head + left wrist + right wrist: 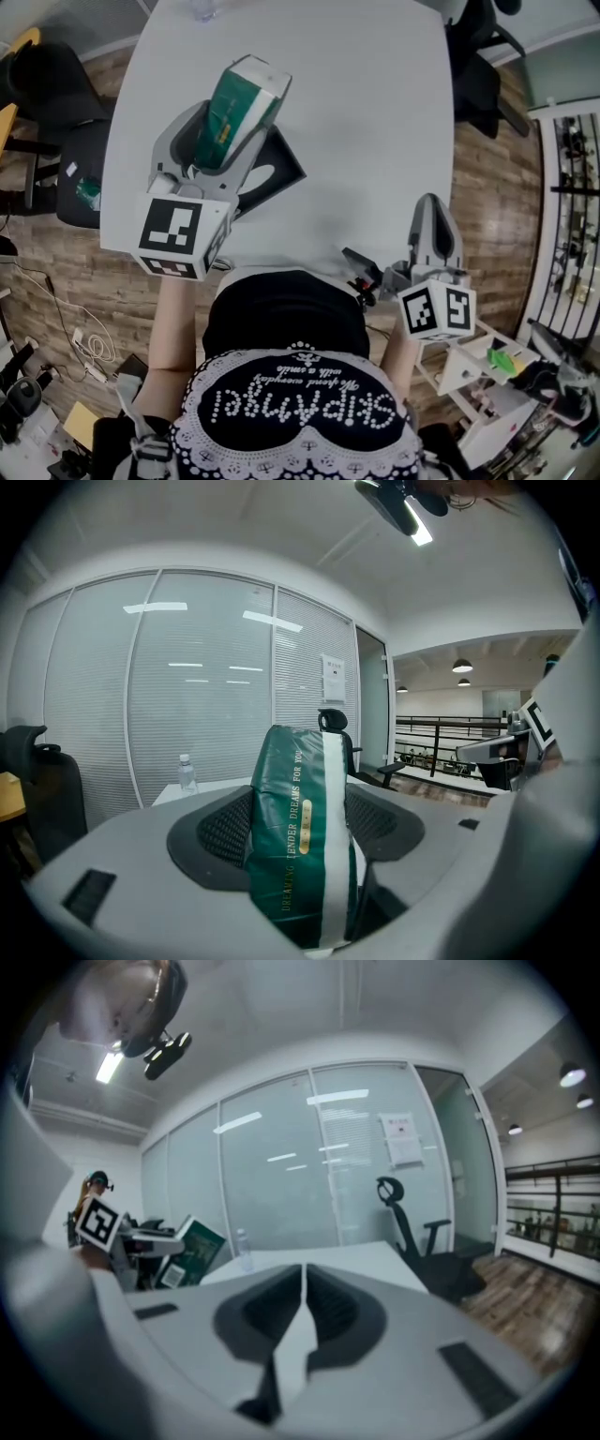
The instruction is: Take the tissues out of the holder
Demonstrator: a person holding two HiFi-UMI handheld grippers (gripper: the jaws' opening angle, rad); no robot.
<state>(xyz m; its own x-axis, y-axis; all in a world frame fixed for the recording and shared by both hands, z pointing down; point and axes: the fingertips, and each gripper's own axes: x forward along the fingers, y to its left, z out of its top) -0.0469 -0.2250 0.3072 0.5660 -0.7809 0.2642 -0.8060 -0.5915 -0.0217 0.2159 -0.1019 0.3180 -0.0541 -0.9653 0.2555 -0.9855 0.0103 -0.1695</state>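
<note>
Glass-walled office with blinds, wood floor all round, big white table in the middle. Looking down from the head view, can see the left gripper clamped on a green tissue pack, jaws spread wide, pads pressing on both sides. Same grip in the left gripper view: pack standing on end between the pads, white stripe down one side, gold lettering along the green. Held tilted over the table, just above the black holder lying flat on the tabletop with a pale oval opening showing. From the right gripper view, looks well up off the table surface too. Right gripper squeezed closed, just a thin slit between the jaws, nothing in there, hanging near the table's near edge, well apart from the pack. Also spotting a water bottle on the far edge and a black office chair past the table
</note>
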